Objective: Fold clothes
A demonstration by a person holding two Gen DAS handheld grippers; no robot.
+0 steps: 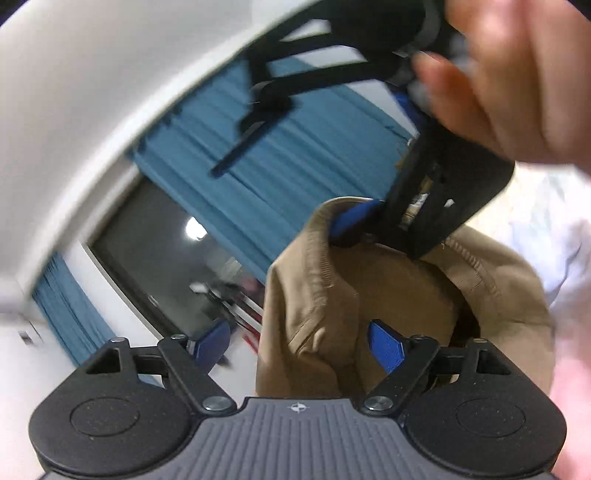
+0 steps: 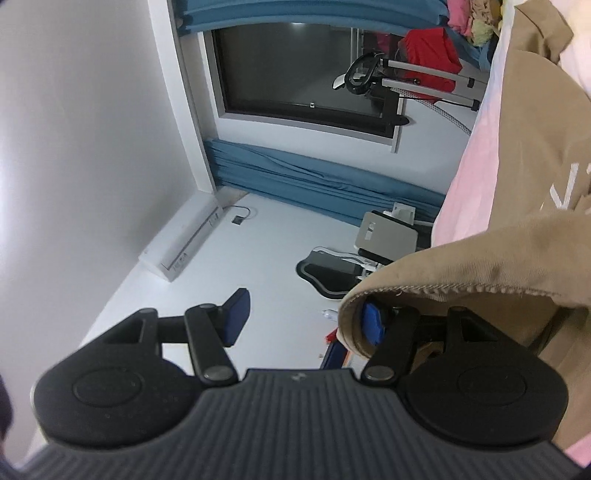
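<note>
A tan garment (image 1: 325, 295) hangs in the air, its hem opening facing the left wrist camera. My left gripper (image 1: 299, 345) is open; its right blue finger (image 1: 386, 345) is inside the opening and its left finger (image 1: 212, 341) is outside in free air. In the right wrist view the same tan garment (image 2: 517, 221) drapes over my right gripper's (image 2: 304, 319) right finger (image 2: 371, 323), with the left finger (image 2: 236, 319) bare. Its jaws are wide apart. The right gripper also shows in the left wrist view (image 1: 354, 218), one blue finger hooked into the hem, held by a hand (image 1: 517, 81).
Both views are tilted toward a white wall, blue curtains (image 2: 314, 181) and a dark window (image 2: 295, 70). A pink cloth (image 2: 476, 177) lies beside the tan garment. A heap of coloured clothes (image 2: 469, 22) and a tripod (image 2: 424, 81) stand near the window.
</note>
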